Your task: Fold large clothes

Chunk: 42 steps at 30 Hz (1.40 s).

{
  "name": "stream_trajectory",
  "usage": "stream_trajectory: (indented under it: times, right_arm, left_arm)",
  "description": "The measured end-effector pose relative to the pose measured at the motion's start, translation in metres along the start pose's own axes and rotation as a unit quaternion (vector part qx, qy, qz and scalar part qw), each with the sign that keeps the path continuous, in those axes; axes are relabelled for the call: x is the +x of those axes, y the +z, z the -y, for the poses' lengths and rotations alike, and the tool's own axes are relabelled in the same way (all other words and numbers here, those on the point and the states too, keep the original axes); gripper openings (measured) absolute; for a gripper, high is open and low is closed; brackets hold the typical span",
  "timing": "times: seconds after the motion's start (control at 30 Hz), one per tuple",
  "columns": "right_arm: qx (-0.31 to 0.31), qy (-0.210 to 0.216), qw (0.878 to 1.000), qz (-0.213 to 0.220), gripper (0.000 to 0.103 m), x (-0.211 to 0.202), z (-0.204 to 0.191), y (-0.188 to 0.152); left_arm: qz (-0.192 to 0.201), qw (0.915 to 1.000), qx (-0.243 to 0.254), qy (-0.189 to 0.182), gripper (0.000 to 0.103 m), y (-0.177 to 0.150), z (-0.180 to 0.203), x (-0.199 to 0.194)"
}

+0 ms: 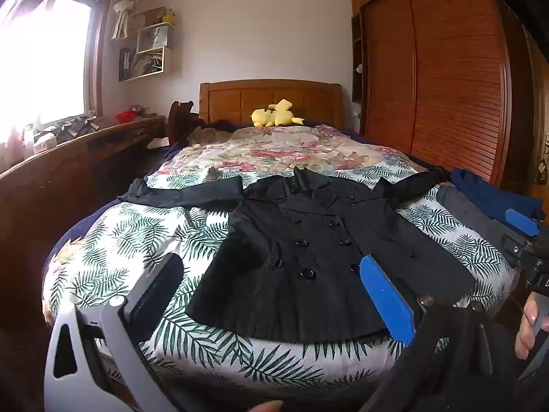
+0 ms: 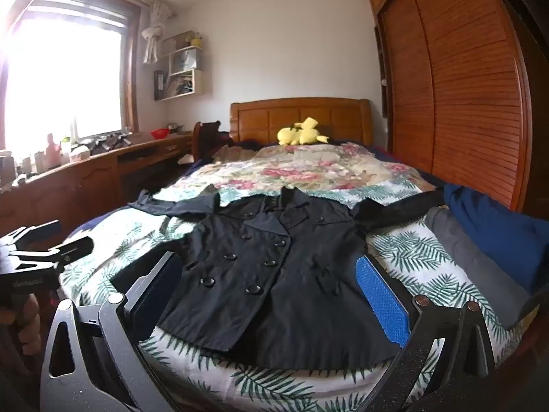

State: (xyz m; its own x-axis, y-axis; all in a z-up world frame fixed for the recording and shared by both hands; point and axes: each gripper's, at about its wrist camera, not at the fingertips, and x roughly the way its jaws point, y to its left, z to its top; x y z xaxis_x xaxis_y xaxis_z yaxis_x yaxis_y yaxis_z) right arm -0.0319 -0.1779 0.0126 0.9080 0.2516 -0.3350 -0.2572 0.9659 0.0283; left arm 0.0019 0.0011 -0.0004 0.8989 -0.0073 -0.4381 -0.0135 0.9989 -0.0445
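A black double-breasted coat (image 1: 308, 240) lies flat and face up on the leaf-print bedspread (image 1: 137, 237), sleeves spread to both sides, hem toward me. It also shows in the right wrist view (image 2: 274, 267). My left gripper (image 1: 271, 267) is open and empty, held above the foot of the bed in front of the coat's hem. My right gripper (image 2: 271, 267) is open and empty, hovering over the coat's lower half; it also appears at the right edge of the left wrist view (image 1: 521, 226).
A grey garment (image 2: 480, 267) and a blue garment (image 2: 497, 233) lie at the bed's right side. A yellow plush toy (image 1: 274, 115) sits by the headboard. A wooden wardrobe (image 1: 446, 86) stands right, a long desk (image 1: 68, 158) left.
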Motion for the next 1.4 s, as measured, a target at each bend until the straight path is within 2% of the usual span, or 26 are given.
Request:
stream_trajectory:
  times: [0.07,0.23,1.4]
  right_arm:
    - [-0.007,-0.001,1.0,-0.02,0.103,0.001,0.0,0.0]
    - [-0.001,-0.002,1.0,-0.016,0.103,0.001,0.005,0.0]
    - [0.009,-0.001,1.0,-0.01,0.103,0.002,0.006,-0.001]
  left_arm:
    - [-0.001,1.0,0.0,-0.002,0.103,0.002,-0.001,0.001]
    - [0.014,0.9999,0.007,-0.003,0.103,0.001,0.005,-0.008]
    - [0.022,0.9997,0.006,-0.004,0.103,0.003,0.004,-0.018]
